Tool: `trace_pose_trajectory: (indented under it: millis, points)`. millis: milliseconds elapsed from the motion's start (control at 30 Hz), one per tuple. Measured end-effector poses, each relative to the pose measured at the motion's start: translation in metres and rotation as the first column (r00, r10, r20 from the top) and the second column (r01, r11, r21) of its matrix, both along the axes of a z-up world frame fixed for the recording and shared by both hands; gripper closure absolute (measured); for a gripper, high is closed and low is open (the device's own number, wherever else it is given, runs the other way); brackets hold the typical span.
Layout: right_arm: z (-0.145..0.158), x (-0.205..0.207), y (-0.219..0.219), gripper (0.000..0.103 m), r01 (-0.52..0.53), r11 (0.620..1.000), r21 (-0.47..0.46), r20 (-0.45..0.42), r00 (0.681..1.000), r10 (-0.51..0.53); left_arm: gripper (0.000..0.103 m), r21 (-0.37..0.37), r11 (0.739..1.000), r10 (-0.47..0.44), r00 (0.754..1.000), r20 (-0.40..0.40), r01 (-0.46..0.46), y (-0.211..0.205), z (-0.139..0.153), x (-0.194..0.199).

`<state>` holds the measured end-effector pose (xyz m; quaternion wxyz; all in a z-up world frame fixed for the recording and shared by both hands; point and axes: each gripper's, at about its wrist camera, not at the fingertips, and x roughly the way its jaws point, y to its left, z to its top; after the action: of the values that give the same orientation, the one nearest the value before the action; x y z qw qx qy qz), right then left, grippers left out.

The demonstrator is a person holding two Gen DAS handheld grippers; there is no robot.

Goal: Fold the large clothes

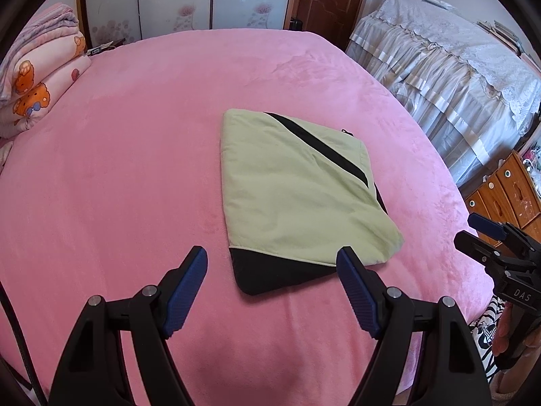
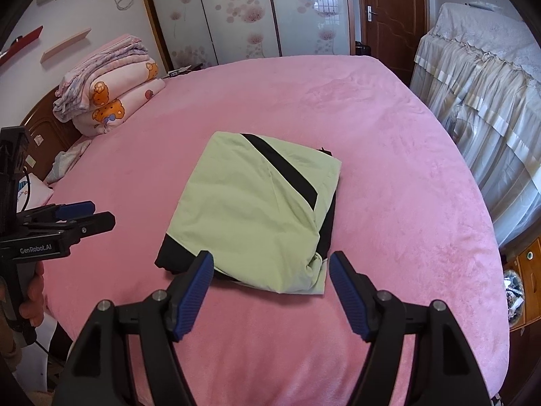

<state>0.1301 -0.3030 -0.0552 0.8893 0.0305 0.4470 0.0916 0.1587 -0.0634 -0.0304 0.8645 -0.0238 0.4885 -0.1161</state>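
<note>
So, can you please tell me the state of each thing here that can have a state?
Garment: folded into a flat packet, lying on the bed, held by neither tool.
Left tool: open, nothing between its fingers.
Right tool: open, above the garment's near edge, not gripping it.
Quilts: folded, stacked at the bed's far corner.
Door: shut.
Bed: covered by a smooth pink blanket.

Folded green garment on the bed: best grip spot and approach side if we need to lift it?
Likely the near edge of the folded green garment, at the black corner or the bunched green corner. Come in low from the near side, where both open grippers, left gripper and right gripper, already hover. It lies flat on the pink bedspread, so only the layered edges offer something to pinch.
</note>
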Motion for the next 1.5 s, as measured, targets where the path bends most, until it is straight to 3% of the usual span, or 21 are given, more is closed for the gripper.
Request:
trace_pose_trajectory:
  millis: [267,467,800,1100,1367,1500]
  points:
    - [-0.009,0.016,-0.007,0.032,-0.002,1.0,0.014,-0.034,0.999,0.002,0.026,-0.011,1.0,0.015,1.0,0.022,-0.015,0.004,-0.003,0.022]
    - [-0.034,0.036,-0.014,0.032,0.012,0.999,0.041,-0.105,0.994,-0.008,0.026,-0.112,0.994,0.009,1.0,-0.008,-0.01,0.008,-0.022,0.047]
    - [-0.109,0.083,-0.046,0.032,0.11,0.975,0.196,-0.279,0.959,-0.052,0.026,-0.141,0.99,0.009,0.992,-0.128,-0.027,0.009,-0.099,0.103]
    - [-0.158,0.125,-0.066,0.032,0.162,0.947,0.276,-0.347,0.936,-0.059,0.026,-0.218,0.974,0.003,0.973,-0.233,-0.055,0.016,-0.168,0.147]
    - [-0.194,0.158,-0.064,0.032,0.148,0.906,0.397,-0.373,0.928,0.012,0.024,-0.289,0.957,-0.06,0.969,-0.239,-0.012,0.007,-0.194,0.156]
    - [-0.204,0.172,-0.049,0.035,0.123,0.896,0.427,-0.36,0.932,0.044,0.023,-0.362,0.932,-0.079,0.961,-0.263,-0.022,0.009,-0.206,0.164]
